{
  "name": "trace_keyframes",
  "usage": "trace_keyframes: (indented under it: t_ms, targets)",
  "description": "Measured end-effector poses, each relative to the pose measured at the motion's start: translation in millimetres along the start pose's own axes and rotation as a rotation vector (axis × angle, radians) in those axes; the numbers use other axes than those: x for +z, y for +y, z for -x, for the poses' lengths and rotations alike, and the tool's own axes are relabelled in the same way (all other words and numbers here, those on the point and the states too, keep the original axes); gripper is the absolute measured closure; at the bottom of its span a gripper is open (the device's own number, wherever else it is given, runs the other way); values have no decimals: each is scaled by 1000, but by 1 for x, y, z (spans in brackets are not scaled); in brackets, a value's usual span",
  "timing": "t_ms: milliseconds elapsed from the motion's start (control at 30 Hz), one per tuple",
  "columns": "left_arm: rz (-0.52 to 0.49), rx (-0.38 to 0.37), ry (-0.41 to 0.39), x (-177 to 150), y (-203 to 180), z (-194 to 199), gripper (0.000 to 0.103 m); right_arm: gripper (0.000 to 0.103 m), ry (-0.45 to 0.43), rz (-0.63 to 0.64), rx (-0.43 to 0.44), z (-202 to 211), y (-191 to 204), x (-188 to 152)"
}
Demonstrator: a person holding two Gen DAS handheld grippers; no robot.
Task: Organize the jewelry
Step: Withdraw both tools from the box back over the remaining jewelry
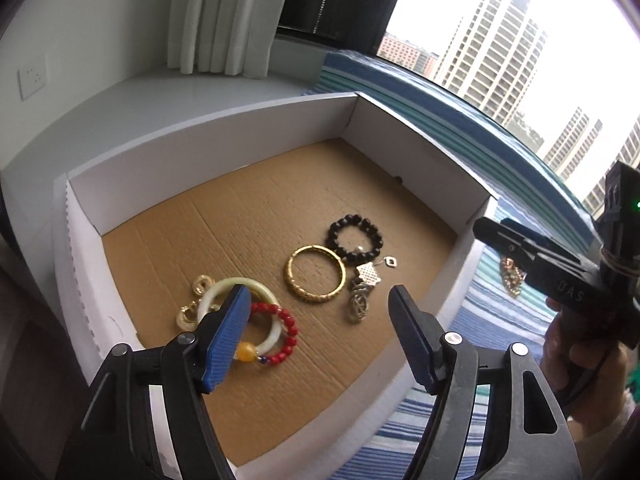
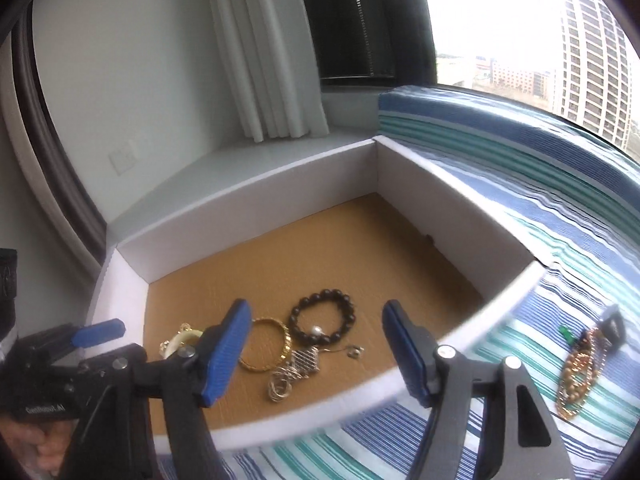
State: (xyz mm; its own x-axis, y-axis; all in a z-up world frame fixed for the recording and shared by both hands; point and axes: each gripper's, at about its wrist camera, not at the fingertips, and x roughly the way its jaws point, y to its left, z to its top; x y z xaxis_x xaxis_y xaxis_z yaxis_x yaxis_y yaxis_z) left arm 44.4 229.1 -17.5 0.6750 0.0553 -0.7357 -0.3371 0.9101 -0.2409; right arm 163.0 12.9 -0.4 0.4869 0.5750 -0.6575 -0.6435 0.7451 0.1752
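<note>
Two hand-held grippers [image 1: 316, 340] [image 2: 316, 354] — four bracelets [image 1: 316, 280]

Cardboard, beads and metal showing against woven cloth.

The box [image 1: 256, 148] is showing smooth matt white card walls and a raw brown corrugated floor. Inside, the gold bangle [image 1: 315, 279] is gleaming with a textured metal face, the black bead bracelet [image 1: 354, 240] is looking glossy, the pale jade-like bangle [image 1: 260, 292] is looking smooth and polished, and the red bead bracelet [image 1: 286, 332] is shining beside its amber bead. The silver chain pieces [image 1: 362, 296] are glinting. The striped cloth [image 2: 520, 240] is looking ribbed and matt. The left gripper's pads [image 1: 224, 344] are showing ridged blue rubber on matt black plastic.
</note>
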Motion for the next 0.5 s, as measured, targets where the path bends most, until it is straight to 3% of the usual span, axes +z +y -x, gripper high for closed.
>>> trace_keyframes:
  t_ms: [233, 500]
  targets:
    - [-148, -111, 24, -27, -77, 5, 21, 27, 33, -72, -274, 39, -88, -86]
    - [-307, -180, 131, -71, -160, -37, 20, 27, 90, -193, -539, 92, -185, -186]
